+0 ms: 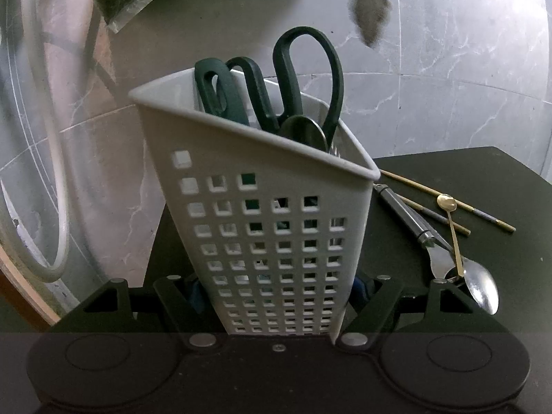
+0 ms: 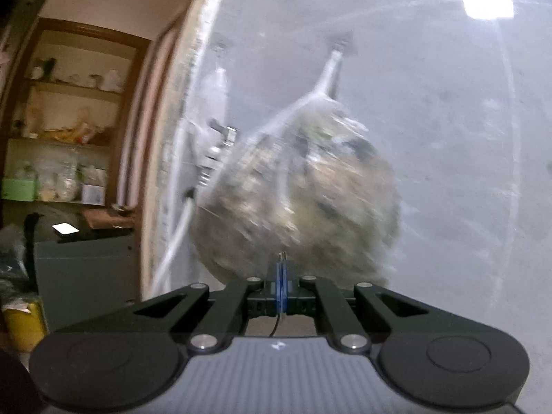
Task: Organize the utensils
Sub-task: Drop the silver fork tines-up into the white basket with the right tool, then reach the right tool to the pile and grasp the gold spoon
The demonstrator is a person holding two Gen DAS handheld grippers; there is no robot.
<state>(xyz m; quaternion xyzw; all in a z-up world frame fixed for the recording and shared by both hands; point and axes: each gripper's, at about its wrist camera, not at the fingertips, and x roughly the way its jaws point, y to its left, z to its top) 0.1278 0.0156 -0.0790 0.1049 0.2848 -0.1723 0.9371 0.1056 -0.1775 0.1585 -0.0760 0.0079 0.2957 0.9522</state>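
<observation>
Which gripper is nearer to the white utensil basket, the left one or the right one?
Left. The left gripper is clamped on the white basket. The right gripper, shut on something thin, faces a wall; the basket is not in its view.

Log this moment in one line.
left gripper: shut on white perforated plastic utensil holder | right gripper: shut | loose: silver metal spoon

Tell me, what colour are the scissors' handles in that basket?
Dark green, almost black. The scissors stand handles-up in the white basket, clearest in the left wrist view.
</observation>
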